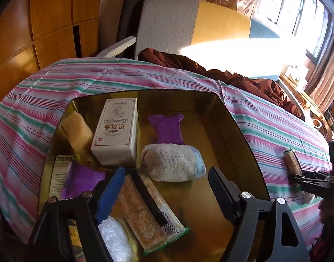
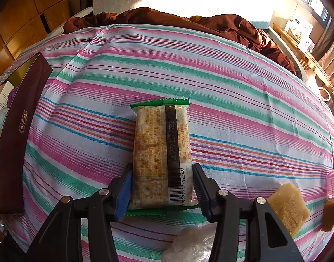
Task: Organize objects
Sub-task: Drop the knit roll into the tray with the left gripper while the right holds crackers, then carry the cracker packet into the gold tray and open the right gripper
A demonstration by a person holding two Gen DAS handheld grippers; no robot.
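right gripper [image 2: 162,191] clasps the cracker pack [image 2: 162,155]; left gripper [image 1: 167,187] gapes over the box [image 1: 219,118].

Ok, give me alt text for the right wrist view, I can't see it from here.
The right gripper is closed on the near end of a green-edged cracker packet lying on a striped cloth. A dark maroon box sits at the left edge, tan sponge pieces and a pink hair roller at the right, and a clear plastic bag lies just below the gripper.
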